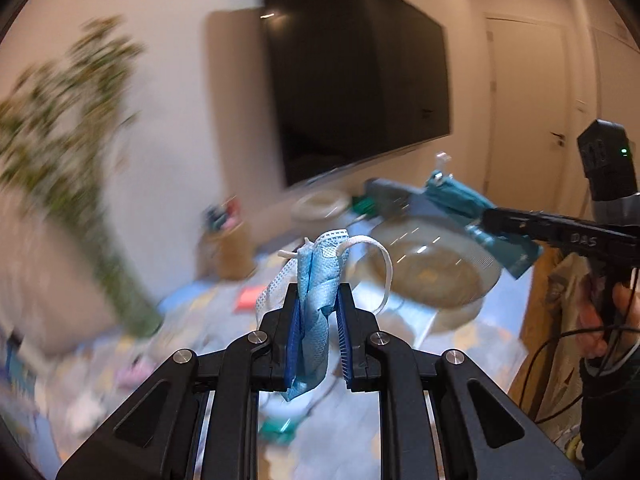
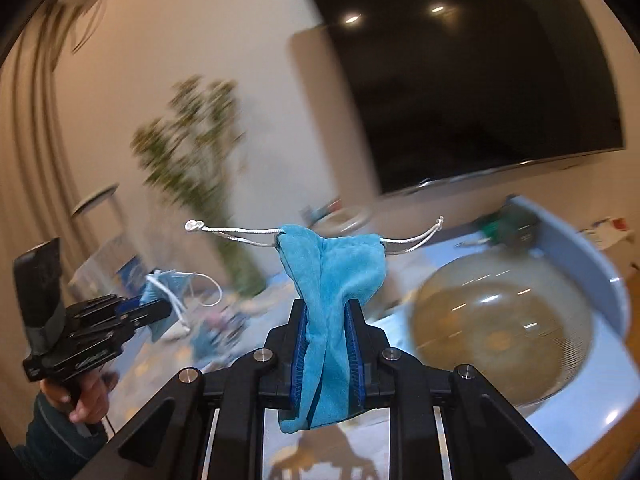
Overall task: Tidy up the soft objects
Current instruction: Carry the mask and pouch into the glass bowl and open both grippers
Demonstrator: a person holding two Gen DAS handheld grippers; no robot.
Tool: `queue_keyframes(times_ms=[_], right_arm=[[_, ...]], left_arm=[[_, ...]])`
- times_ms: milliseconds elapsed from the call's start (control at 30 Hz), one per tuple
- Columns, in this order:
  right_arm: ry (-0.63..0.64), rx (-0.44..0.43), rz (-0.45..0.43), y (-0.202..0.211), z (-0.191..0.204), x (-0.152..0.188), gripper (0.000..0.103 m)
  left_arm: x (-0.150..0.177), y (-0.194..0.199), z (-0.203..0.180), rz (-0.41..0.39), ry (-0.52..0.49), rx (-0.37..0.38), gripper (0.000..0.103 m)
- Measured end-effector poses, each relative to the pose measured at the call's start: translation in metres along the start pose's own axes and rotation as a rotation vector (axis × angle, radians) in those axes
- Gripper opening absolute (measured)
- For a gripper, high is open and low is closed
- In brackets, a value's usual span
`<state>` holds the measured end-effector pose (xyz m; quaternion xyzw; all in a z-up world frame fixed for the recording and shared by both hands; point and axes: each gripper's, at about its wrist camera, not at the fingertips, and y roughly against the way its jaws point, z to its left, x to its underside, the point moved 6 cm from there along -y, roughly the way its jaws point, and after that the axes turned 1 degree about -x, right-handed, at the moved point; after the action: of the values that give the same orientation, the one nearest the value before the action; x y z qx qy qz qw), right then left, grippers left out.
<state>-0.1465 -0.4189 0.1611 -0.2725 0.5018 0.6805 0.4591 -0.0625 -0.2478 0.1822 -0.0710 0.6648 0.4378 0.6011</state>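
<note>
I've got the left hand-held gripper clamped narrow on a crumpled light-blue face mask, its white ear loop dangling free to the right; the right hand-held gripper is pinched on a turquoise drawstring pouch, white cords sticking out either side. Both pieces hang in the air above the table, clear of it; a clear glass bowl sits near the table's right edge, small clutter lies blurred toward the left, and a dark TV is on the wall behind.
</note>
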Motion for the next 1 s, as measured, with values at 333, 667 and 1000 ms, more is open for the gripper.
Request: queue_keyframes(times_ms=[333,667,1000], right_arm=[[-0.263,0.22,0.037,-0.006,-0.137,-0.005,0.019],[-0.32,0.291,0.163,-0.042,-0.173,0.012,0.024],[-0.321,0.29,0.129,-0.023,-0.158,0.012,0.06]], left_arm=[[-0.035,-0.154,-0.116,0.148,-0.01,0.182,0.014],[-0.021,-0.212,-0.132,0.258,0.06,0.236,0.042],[-0.02,-0.155,-0.108,0.213,0.075,0.236,0.043]])
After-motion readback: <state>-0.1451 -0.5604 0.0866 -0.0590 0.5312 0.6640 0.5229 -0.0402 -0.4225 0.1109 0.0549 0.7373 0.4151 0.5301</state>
